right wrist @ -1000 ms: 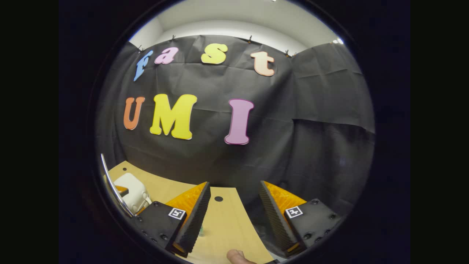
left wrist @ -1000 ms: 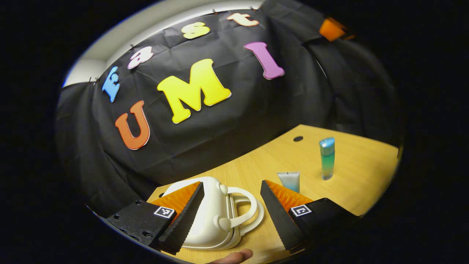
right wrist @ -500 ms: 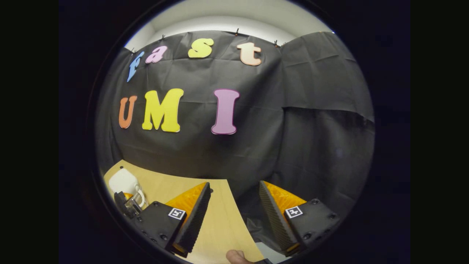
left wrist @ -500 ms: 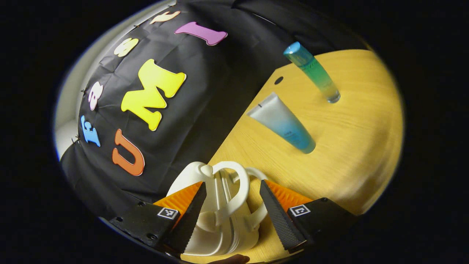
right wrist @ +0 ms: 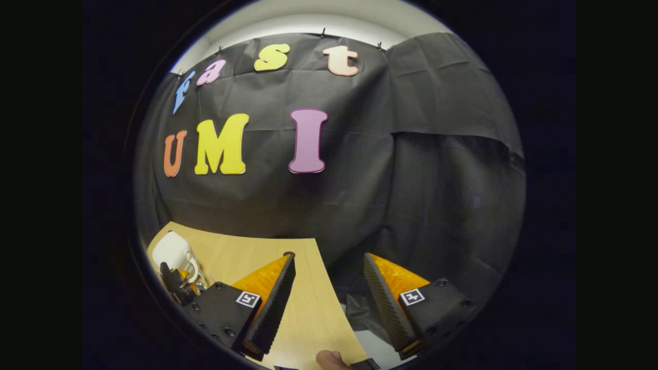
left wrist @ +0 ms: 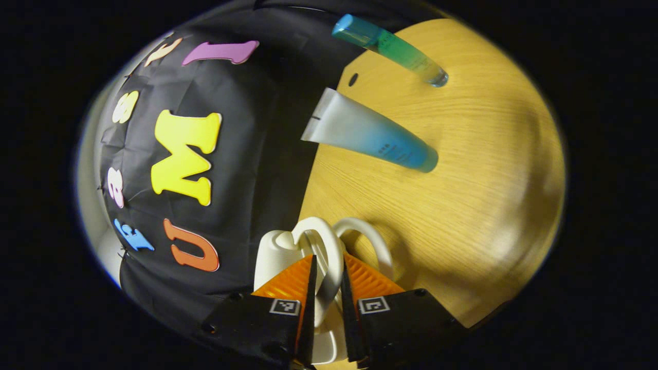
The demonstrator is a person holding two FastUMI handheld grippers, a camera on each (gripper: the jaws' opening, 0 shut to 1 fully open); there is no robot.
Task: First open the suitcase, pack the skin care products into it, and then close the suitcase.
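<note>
Since the earlier frames the left hand-held gripper (left wrist: pixel 327 303) has rolled further and its fingers have come together on one of the two loop handles (left wrist: pixel 329 257) of the white suitcase (left wrist: pixel 275 257). In the left gripper view the handle sits squeezed between the fingers, with the second loop (left wrist: pixel 370 241) free just beside it. So: clamped on the handle, case lids look not yet parted.

The suitcase lies directly ahead of the left gripper, touching it, at the desk (left wrist: pixel 462 205) edge near the black cloth wall. The seam between the two shells seems to run along the gripper's forward axis, so my read is the coming move is a pull sideways off that seam to swing one shell away.

Skin care products are beyond the case on the desk, well apart from it: a frosted blue tube (left wrist: pixel 367 136) standing on its cap, and a blue-green bottle (left wrist: pixel 390 46) farther off.

The right hand-held gripper (right wrist: pixel 329 298) hangs over the desk's near corner, fingers apart, holding nothing. In the right gripper view the suitcase (right wrist: pixel 172 252) shows far off to its left with the other gripper (right wrist: pixel 175 282) on it. The left hand is clearly nearer. Risk: only one loop is held, so the whole case may lift rather than open unless the right gripper pins the other half.
</note>
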